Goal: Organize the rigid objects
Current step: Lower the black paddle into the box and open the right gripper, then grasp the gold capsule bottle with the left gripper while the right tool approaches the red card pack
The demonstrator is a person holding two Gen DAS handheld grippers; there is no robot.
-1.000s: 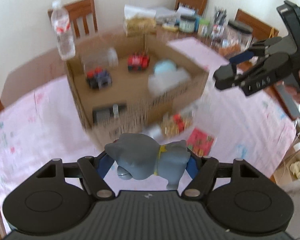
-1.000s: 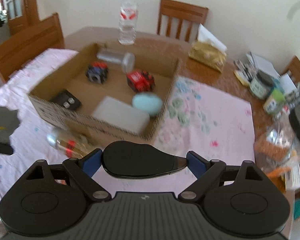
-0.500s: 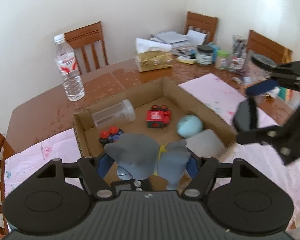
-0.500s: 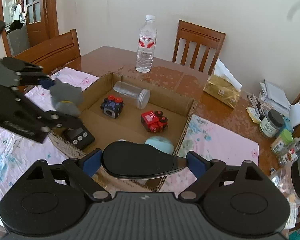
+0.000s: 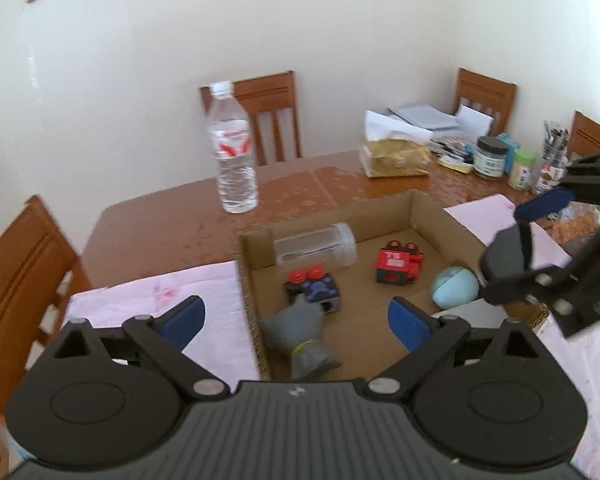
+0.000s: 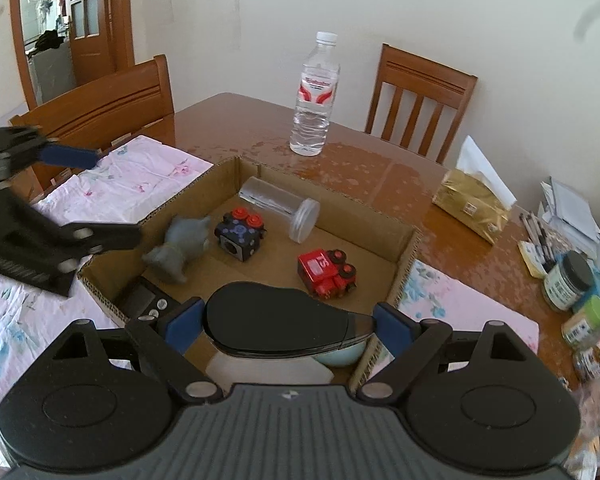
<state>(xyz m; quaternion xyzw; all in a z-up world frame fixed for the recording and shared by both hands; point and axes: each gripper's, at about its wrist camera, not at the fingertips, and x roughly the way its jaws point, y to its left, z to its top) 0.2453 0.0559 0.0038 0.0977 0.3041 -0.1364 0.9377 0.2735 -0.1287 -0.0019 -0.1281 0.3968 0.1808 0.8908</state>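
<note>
Your left gripper [image 5: 296, 320] has its jaws spread, empty; the grey cat figure [image 5: 306, 338] lies in the cardboard box [image 5: 428, 216]. Your right gripper [image 6: 286, 320] pinches a black mouse [image 6: 280, 322], not yet boxed.

grey cat figure [image 6: 180, 246] | red toy truck [image 6: 327, 271] | brown box [image 6: 404, 248] | pink floral cloth [image 6: 132, 184]

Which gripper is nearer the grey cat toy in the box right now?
Left. The left gripper is open directly above the grey cat toy, which lies in the box. The right gripper, shut on a black mouse, is over the box's opposite side.
</note>
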